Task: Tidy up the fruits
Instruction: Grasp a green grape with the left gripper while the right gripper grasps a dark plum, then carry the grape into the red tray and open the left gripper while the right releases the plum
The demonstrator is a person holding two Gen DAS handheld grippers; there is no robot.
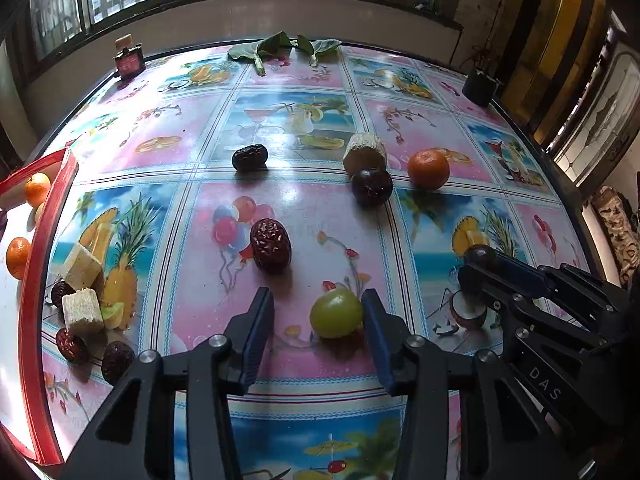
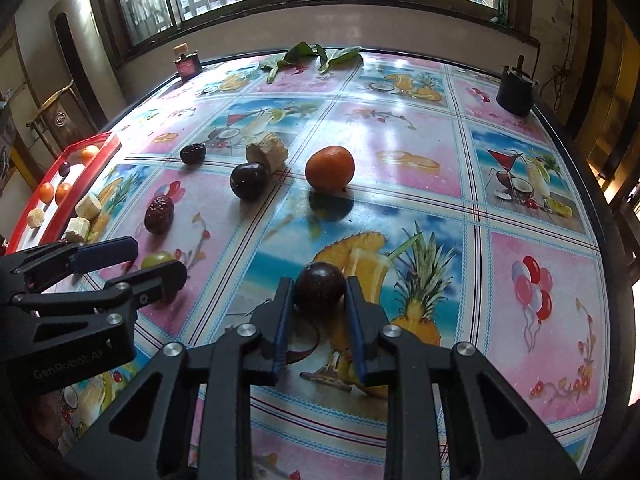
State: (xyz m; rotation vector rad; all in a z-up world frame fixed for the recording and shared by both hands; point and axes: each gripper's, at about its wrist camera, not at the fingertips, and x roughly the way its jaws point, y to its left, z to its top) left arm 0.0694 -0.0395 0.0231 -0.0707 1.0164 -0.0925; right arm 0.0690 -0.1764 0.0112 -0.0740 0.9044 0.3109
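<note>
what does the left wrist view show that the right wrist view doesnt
Only the left wrist view: the whole green fruit between the left gripper's jaws, touching just one, and small dark dates by the tray.

Only the right wrist view: the dark plum clamped whole in the right gripper, and a dark fruit in the red tray.

Both: the tangerine, another dark plum, the wrinkled red date, the patterned table.

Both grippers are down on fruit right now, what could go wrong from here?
1. The green fruit touches only one jaw of the left gripper; closing could roll it away.
2. The right gripper pinches a round dark plum near its fingertips; it may slip when lifted.
3. The grippers work close together and could collide.
</note>
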